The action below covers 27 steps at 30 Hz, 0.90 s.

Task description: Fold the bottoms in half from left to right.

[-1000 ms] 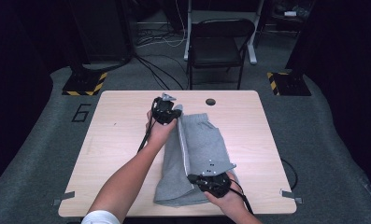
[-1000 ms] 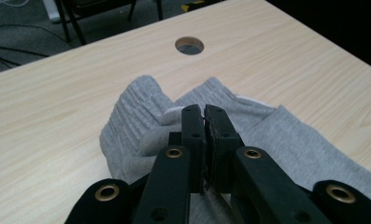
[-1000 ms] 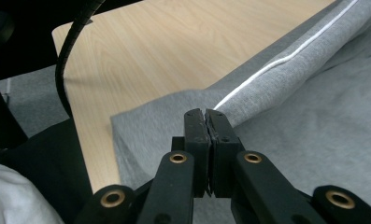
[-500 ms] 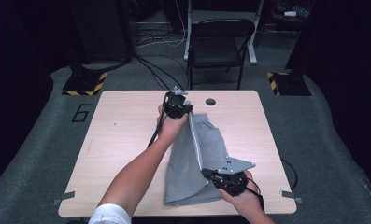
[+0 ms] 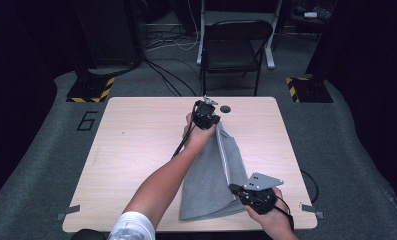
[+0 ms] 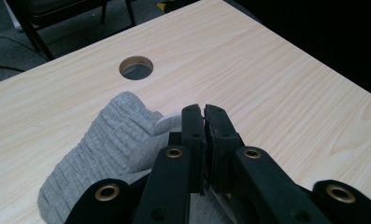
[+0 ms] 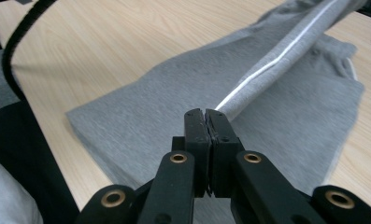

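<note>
Dark floor and a folding chair (image 5: pixel 236 47) lay beyond the pale wooden table (image 5: pixel 136 150) where I was working. My left gripper (image 5: pixel 206 117), just above the middle of the high view, had its jaws pressed together on the ribbed edge of the grey garment (image 5: pixel 211 185); in the left gripper view that ribbing bunched at lower left, below the round cable hole (image 6: pixel 136 67). My right gripper (image 5: pixel 251 195), at lower right of the high view, pinched the same fold at the near end, and in the right gripper view a white stripe (image 7: pixel 267 70) ran from the jaws toward the upper right. Between the two grips the fold stood lifted and taut, while the rest of the cloth lay flat on the table, right of centre. I judged I was midway through folding the garment lengthwise. The next move called for carrying both pinched ends sideways together, laying the edge down evenly, then letting go.
</note>
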Motion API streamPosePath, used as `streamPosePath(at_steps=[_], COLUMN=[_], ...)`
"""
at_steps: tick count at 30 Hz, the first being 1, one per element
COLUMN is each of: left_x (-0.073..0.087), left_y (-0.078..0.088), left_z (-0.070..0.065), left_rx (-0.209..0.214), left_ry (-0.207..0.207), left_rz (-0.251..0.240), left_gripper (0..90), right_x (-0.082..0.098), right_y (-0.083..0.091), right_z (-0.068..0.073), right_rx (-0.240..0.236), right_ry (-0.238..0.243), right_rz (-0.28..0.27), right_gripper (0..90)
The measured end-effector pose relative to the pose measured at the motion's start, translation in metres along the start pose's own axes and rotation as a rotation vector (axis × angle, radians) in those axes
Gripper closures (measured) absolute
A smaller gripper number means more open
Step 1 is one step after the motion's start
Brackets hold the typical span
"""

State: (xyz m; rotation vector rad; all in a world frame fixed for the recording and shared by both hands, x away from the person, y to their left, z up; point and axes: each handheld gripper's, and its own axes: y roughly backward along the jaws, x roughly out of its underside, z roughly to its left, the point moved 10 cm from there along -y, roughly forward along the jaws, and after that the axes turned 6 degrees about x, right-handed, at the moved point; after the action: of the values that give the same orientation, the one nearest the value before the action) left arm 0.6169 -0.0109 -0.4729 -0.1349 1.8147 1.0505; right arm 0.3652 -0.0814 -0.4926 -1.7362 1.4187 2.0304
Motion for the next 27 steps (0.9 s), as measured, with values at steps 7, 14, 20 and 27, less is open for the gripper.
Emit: streamPosePath(at_steps=[7,14,20,27], left_x=[-0.004,-0.002,0.003,0.011], left_y=[-0.012,-0.032,-0.049,-0.068], left_z=[-0.005,-0.015,-0.020,-0.022], left_rx=[0.013,0.014,0.003,-0.003], left_ry=[0.009,-0.007,-0.018,-0.011], left_rz=[0.002,0.033,0.062,0.082], left_gripper=[87.2,87.2,87.1,87.0], right_x=[0.009,0.030,0.047,0.062], right_y=[0.013,0.009,0.004,0.002], right_z=[-0.018,-0.027,-0.034,-0.043], right_rx=[0.040,0.065,0.073,0.070], right_ry=[-0.059,-0.064,-0.118,-0.178], right_rz=[0.005,0.076,0.097,0.114], right_gripper=[88.2,88.2,88.2,88.3])
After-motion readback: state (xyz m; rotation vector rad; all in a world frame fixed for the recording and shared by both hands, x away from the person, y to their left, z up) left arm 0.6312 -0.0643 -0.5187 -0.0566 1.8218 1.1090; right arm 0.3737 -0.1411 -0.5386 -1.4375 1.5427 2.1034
